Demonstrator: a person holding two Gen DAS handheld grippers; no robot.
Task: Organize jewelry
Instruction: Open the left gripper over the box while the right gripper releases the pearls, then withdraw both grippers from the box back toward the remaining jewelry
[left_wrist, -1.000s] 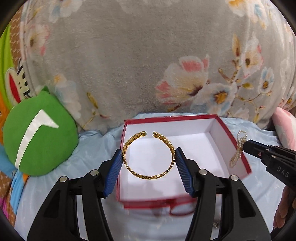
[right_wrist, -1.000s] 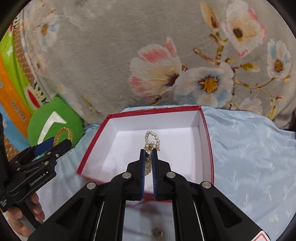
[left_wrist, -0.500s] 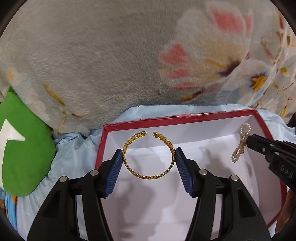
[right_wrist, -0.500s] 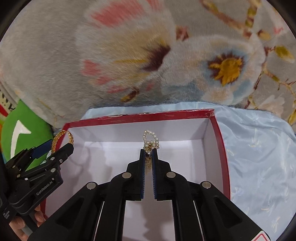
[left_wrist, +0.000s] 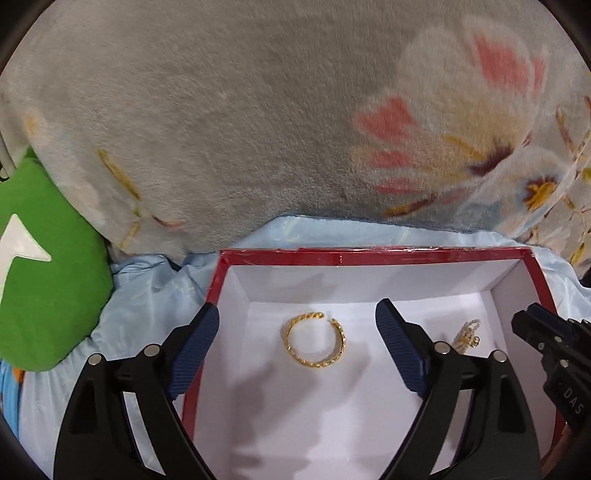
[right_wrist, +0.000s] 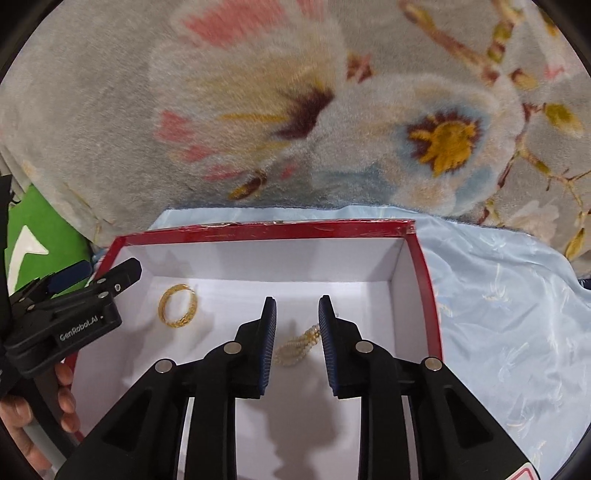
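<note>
Your left gripper (left_wrist: 295, 336) hangs with its jaws spread wide above the red box (left_wrist: 369, 256), and the gold bangle (left_wrist: 316, 339) lies loose on the white floor between them, nearer the box's left wall, touching neither pad. Your right gripper (right_wrist: 297, 325) is parted too, with the pearl bracelet (right_wrist: 297, 349) heaped on the floor between its fingers, toward the box's right wall. The box sits on pale blue cloth (right_wrist: 509, 317) before a flowered blanket (left_wrist: 258, 110).
</note>
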